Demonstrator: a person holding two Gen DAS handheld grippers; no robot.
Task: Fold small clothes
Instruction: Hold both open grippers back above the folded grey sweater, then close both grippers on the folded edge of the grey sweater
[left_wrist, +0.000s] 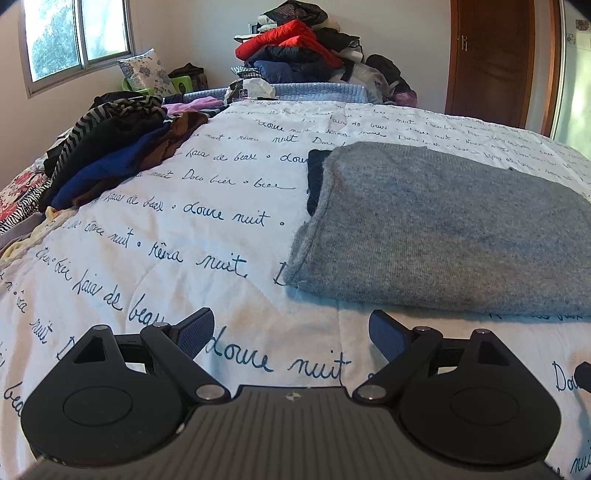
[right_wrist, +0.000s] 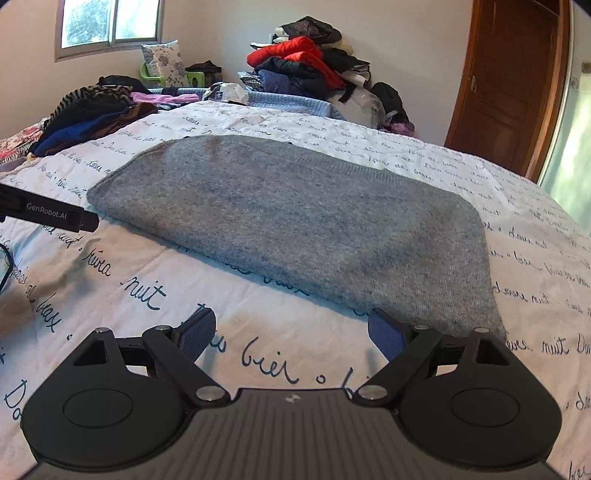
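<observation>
A grey knit garment (left_wrist: 439, 229) lies folded flat on the white bedspread with blue script (left_wrist: 207, 229); a black piece (left_wrist: 317, 177) pokes out at its far left edge. It also shows in the right wrist view (right_wrist: 295, 221). My left gripper (left_wrist: 291, 332) is open and empty, just short of the garment's near left corner. My right gripper (right_wrist: 291, 332) is open and empty, with its right finger at the garment's near right edge. The left gripper's body (right_wrist: 48, 214) shows at the left of the right wrist view.
A heap of dark striped, blue and brown clothes (left_wrist: 122, 147) lies at the bed's far left. A tall pile with a red jacket (left_wrist: 295, 44) stands against the back wall. A wooden door (left_wrist: 491, 59) is at the right, a window (left_wrist: 77, 37) at the left.
</observation>
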